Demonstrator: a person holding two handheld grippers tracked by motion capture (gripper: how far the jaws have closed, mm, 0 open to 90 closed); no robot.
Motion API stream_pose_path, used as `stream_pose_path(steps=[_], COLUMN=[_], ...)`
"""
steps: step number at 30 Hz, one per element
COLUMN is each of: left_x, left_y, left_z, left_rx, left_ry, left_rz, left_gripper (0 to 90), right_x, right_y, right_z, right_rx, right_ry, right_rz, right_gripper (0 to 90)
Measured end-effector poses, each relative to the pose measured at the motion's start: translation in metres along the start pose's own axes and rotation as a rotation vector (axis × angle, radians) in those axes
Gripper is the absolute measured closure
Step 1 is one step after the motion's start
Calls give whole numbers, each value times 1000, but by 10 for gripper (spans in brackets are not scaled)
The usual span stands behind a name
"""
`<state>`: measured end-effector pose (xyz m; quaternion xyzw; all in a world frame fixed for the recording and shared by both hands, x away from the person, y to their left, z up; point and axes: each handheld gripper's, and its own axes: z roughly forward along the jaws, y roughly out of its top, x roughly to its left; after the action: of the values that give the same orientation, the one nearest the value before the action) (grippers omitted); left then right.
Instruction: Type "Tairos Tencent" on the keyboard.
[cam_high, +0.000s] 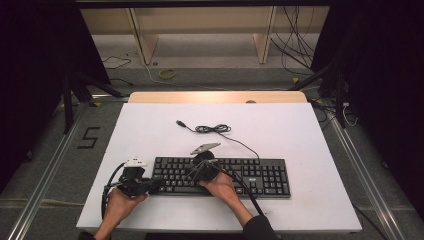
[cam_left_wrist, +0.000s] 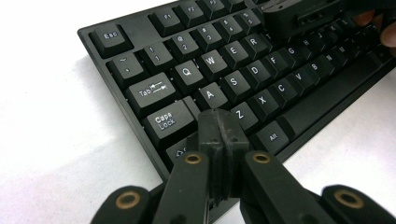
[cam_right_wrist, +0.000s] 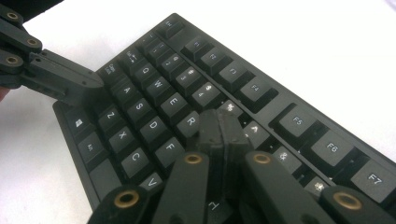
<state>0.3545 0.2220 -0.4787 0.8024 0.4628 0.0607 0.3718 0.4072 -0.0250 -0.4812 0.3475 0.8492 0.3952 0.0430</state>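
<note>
The left gripper (cam_left_wrist: 219, 122) conceals the left Shift key. The keyboard (cam_left_wrist: 243, 79) is cut off at the right edge. The key beneath the right gripper (cam_right_wrist: 219, 128) is obscured.

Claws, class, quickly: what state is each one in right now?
Left claw: closed, holding nothing, tips over the keyboard near its left-hand keys.
Right claw: closed, holding nothing, tips over the keys.
</note>
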Motion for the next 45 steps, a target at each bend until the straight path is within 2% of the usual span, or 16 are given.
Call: stream_pose_path(steps=[2,5,12,15,17,20,22,28,32,37,45], left_x=[-1,-2,-5,-5,-5,-6,-6,-6,-6,-6,-5], left_y=[1,2,5,6,7,9,10,12,14,15,15], left_z=[-1,-4,-7,-6,-5,-6,-5,-2,0,2,4], left_rx=[-12,-43,-98,-112,-117,-132,-138,-138,-143,-138,-119], left_ry=[0,-11,-35,-47,-54,-70,-66,-72,-71,-80,-78], left_rz=[1,5,16,15,5,9,-1,-17,-22,-18,2], left_gripper=[891,885,815,754,673,638,561,447,408,451,601], right_x=[0,-1,-3,-5,-8,-9,-9,-10,-12,-15,-20], right_y=[0,0,1,-1,-2,-3,-4,-6,-8,-11,-16], right_z=[-1,-8,-23,-28,-32,-35,-38,-47,-53,-60,-65], right_rx=[-1,-32,-89,-106,-121,-129,-135,-160,-168,-177,-171], right_ry=[7,10,35,46,55,62,62,58,51,39,22], right_rz=[6,10,18,20,23,28,29,25,27,31,35], right_gripper=[900,893,808,746,685,640,584,463,403,377,357])
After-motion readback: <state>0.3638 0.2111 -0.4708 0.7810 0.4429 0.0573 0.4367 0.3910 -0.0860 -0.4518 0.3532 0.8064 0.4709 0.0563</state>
